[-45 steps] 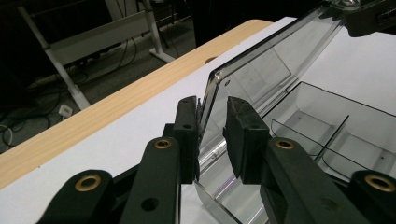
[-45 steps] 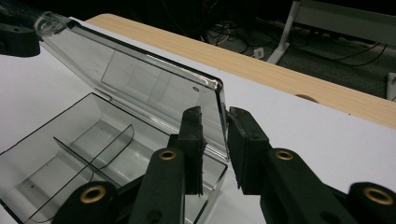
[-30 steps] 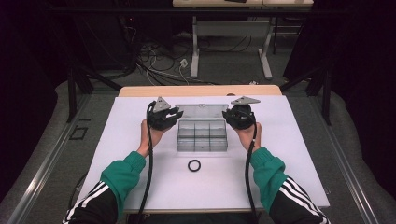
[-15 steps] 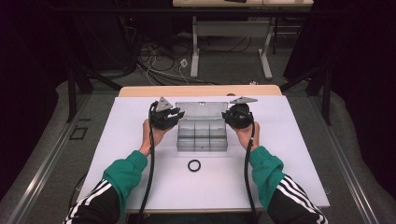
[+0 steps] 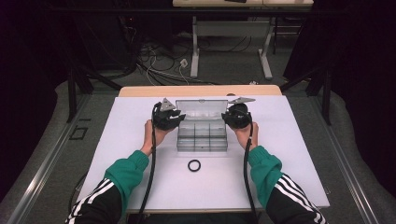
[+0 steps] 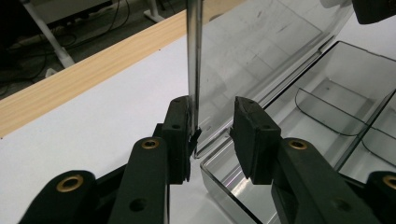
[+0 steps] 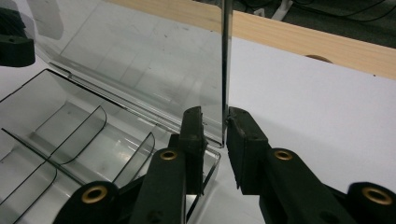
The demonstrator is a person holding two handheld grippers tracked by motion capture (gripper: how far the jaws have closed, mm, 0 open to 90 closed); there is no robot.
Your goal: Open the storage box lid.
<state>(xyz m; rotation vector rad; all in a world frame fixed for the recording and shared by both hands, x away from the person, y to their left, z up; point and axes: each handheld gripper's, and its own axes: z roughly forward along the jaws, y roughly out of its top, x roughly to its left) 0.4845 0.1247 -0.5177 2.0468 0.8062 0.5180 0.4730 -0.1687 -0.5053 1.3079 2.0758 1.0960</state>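
A: Where's the box?
B: Mid-surface, lid standing upright. The left gripper straddles the lid's left edge, jaws apart, one touching. The right gripper straddles the right edge, also unclenched.
A: Advice?
B: Probably move both ends together so the lid doesn't twist.
A: Anything unclear?
B: The hinge, and what the black ring is.

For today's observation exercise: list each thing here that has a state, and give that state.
Clear box: open, compartments empty.
Lid: raised upright.
Left gripper: open, jaws astride the lid's edge.
Right gripper: open, astride the opposite edge.
Black ring: flat on the table, untouched.
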